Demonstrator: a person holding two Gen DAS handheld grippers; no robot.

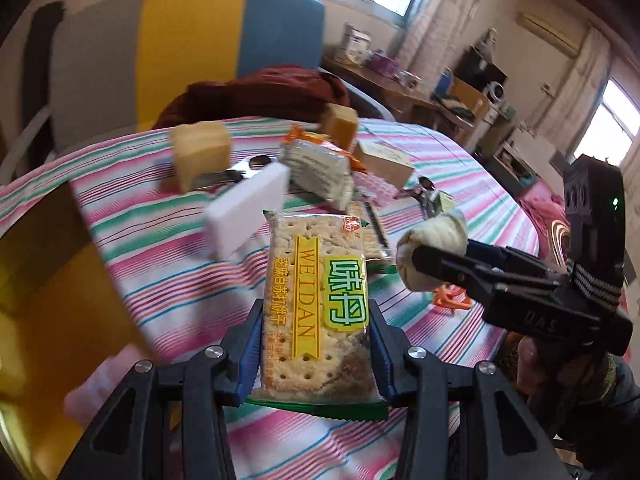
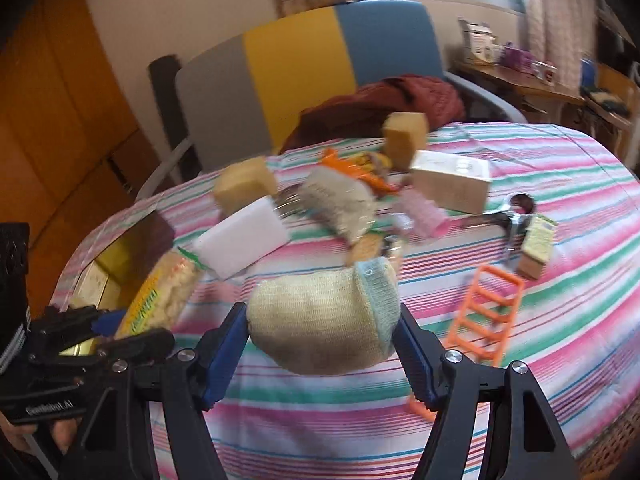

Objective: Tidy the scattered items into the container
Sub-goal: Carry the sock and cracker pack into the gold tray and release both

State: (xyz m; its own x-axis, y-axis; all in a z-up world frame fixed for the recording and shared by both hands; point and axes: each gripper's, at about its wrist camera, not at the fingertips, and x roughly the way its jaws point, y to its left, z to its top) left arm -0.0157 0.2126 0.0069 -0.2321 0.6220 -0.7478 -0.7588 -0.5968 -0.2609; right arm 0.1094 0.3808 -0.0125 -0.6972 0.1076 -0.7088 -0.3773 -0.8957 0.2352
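The left claw (image 1: 316, 344) is clamped on a packet of crackers (image 1: 316, 312), its blue-padded fingers (image 1: 252, 344) pressing the two long sides of the wrapper, and the packet is lifted above the striped tablecloth (image 1: 160, 280). The right claw (image 2: 324, 344) grips a rolled-up sock (image 2: 324, 320), cream with a pale blue cuff, squeezed between its pads and held off the table. In the left wrist view the sock hangs just to the right of the crackers. The yellow container (image 1: 52, 304) sits at the left edge of the table, close beside the left claw; from the right wrist view its open gold inside (image 2: 104, 276) shows just behind the crackers. Left on the cloth, further back, are a white block (image 2: 240, 240), two tan sponges (image 2: 244, 188), a wrapped snack pack (image 2: 340, 200), a cardboard box (image 2: 452, 180), a pink hair roller (image 2: 420, 212), a metal tool (image 2: 512, 216) and a small green-labelled box (image 2: 536, 248). An orange toy ladder (image 2: 484, 312) lies near the right claw. A chair with a dark red garment stands behind the table.
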